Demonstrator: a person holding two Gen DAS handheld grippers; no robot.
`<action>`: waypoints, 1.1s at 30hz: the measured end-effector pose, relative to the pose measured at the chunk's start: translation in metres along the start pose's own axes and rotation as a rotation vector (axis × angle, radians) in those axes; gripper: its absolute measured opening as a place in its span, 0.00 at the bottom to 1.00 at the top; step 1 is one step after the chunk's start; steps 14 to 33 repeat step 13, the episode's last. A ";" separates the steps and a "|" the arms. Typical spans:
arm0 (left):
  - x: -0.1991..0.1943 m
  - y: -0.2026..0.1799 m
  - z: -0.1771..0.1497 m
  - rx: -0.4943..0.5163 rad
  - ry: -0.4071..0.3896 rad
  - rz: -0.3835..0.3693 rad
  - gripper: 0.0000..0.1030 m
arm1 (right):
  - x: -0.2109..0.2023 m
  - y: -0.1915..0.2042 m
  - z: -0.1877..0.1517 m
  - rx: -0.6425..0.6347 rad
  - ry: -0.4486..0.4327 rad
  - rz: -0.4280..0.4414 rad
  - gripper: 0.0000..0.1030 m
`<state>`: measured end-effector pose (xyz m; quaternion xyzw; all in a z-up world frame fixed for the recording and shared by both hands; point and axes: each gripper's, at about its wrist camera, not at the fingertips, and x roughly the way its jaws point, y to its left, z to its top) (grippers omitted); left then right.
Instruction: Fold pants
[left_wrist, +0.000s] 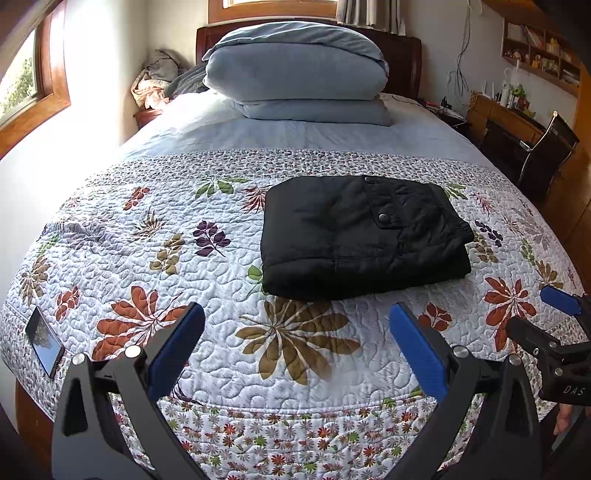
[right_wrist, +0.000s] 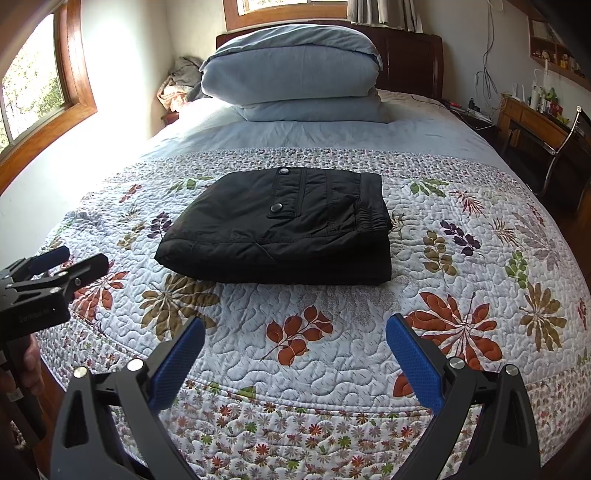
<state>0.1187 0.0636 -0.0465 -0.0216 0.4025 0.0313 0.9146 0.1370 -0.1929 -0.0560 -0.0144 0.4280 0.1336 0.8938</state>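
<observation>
Both grippers hang over the foot of the bed w/ nothing in them. Left gripper (left_wrist: 297, 345) has its blue-padded fingers (left_wrist: 176, 345) spread wide, jaws released; right gripper (right_wrist: 295, 354) is the same, pads well apart & empty. Each also shows at the edge of the other's view, held back from the cloth, not touching it.

Just beyond the tips lies the quilt (left_wrist: 207, 280): pale, stitched in wavy puffs, printed w/ rust, olive & purple leaves, a small-flower border near the edge. A phone (left_wrist: 44, 347) rests flat on its left corner.

Further in, abt mid-bed, sit the pants (right_wrist: 280, 232): black, slightly shiny, padded-looking fabric, folded into a thick squarish stack of several layers. Elastic waistband is bunched on the right side; a snap-buttoned pocket flap faces up. Edges line up fairly well, front left corner a bit rounded & puffy.

Judgement: task looks done or nearly so, since the bundle is compact and neither tool holds it. At most a quick press or squaring of the soft corner is left.

Past that, plain light-blue sheet, then a folded blue duvet (left_wrist: 295, 70) stacked at the dark wood headboard (left_wrist: 402, 62), smooth & plump.
</observation>
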 end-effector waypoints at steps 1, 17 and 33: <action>0.000 0.000 0.000 0.000 0.000 0.002 0.97 | 0.000 0.000 0.000 0.000 0.000 0.000 0.96; 0.003 -0.001 0.002 0.012 0.022 0.007 0.97 | 0.001 0.000 0.000 0.004 0.001 0.000 0.96; 0.003 -0.001 0.002 0.012 0.022 0.007 0.97 | 0.001 0.000 0.000 0.004 0.001 0.000 0.96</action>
